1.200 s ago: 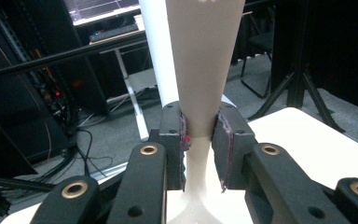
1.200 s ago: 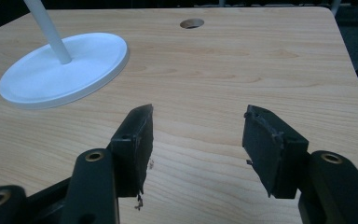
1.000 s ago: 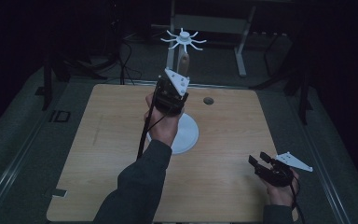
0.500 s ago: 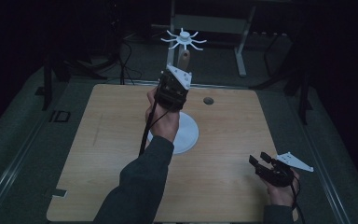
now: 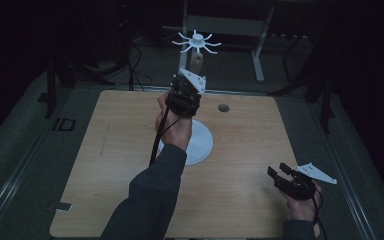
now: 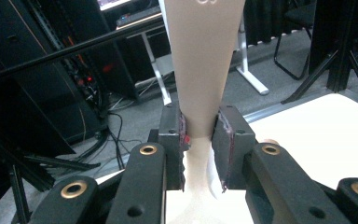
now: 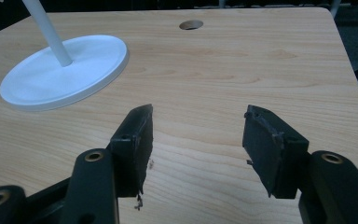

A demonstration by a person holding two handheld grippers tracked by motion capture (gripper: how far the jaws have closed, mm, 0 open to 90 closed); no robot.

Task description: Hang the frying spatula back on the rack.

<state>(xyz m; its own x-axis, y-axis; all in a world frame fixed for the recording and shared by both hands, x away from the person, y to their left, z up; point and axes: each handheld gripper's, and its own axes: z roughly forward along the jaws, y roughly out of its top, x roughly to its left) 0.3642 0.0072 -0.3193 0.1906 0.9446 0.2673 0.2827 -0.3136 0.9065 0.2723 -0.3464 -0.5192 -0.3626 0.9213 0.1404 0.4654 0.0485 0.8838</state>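
A white stand rises from a round base in the middle of the wooden table. It ends in a spoked white top above the far edge. My left gripper is held high and is shut on the tan upper part of the stand's pole. In the left gripper view the two pads press on either side of the pole, with the left gripper around it. My right gripper is low near the front right corner. Its jaws stand wide apart, and nothing lies between them in the right gripper view. The base lies ahead to its left.
A small round hole is set in the tabletop near the far right edge. Beyond the table stand dark frames, cables and a white desk leg on the floor. The left arm's sleeve crosses the table's front middle.
The left gripper has edged slightly upward along the pole while staying shut on it. The right gripper has not moved.
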